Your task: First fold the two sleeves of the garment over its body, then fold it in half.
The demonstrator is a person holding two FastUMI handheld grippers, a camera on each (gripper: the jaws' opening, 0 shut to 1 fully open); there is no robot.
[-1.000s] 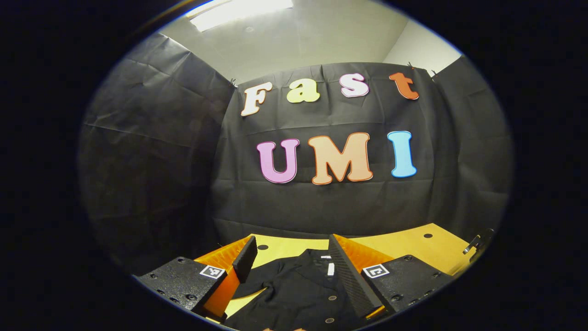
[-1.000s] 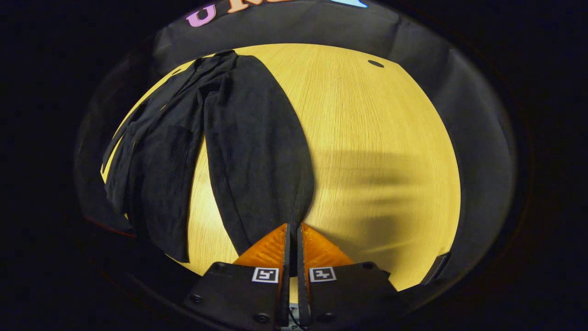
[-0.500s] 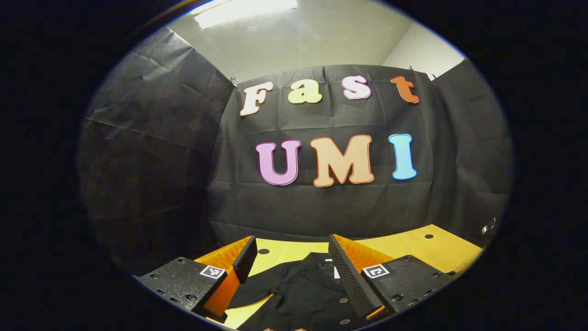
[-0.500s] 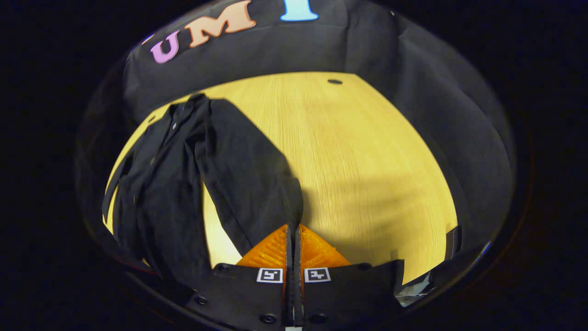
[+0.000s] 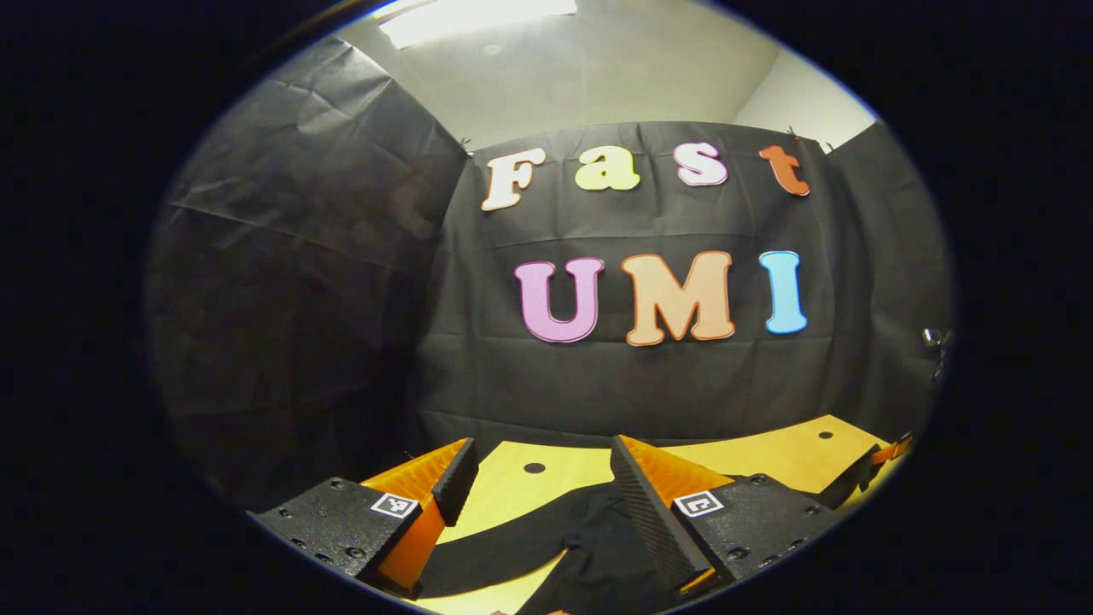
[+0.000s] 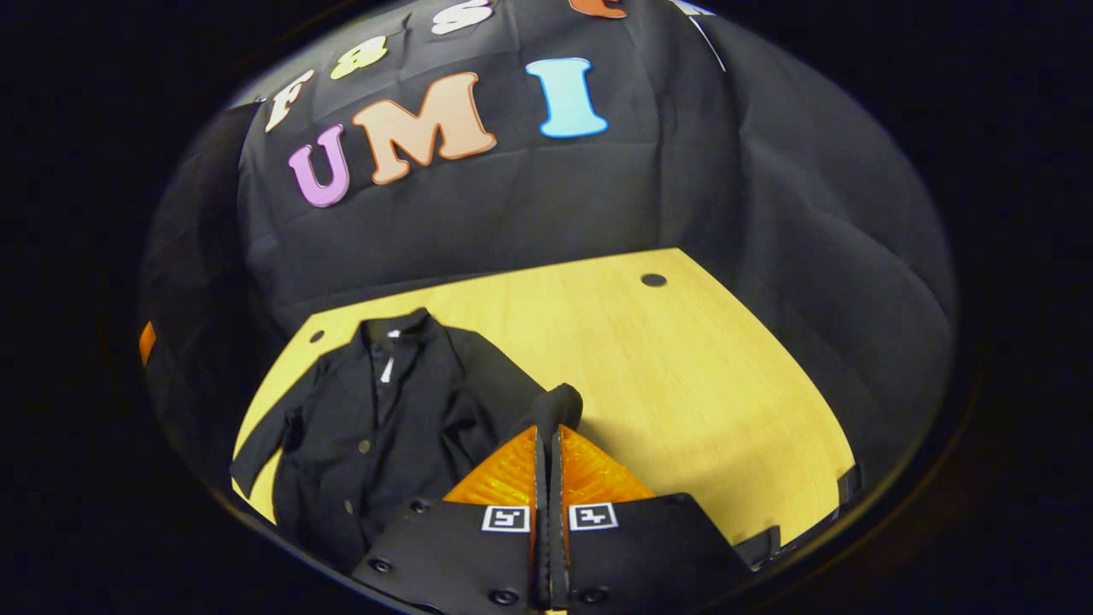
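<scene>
A: Where's the black buttoned garment (image 6: 376, 427)?
B: Spread on the yellow wooden table (image 6: 683, 376), left of the right gripper (image 6: 546, 436), which pinches one sleeve's end (image 6: 557, 403), lifted. Bare tabletop lies to its right.
A: The left gripper (image 5: 538, 478)?
B: Spread apart, level, above black cloth.

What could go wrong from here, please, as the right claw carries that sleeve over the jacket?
1. The right claw pinches just the tip of the sleeve; it could slip out before landing on the jacket.
2. Nothing pins the jacket down: the left claw hangs open above it, so a pull might drag or bunch it on the table.
3. The other sleeve lies near the table's edge and may slide off.
</scene>
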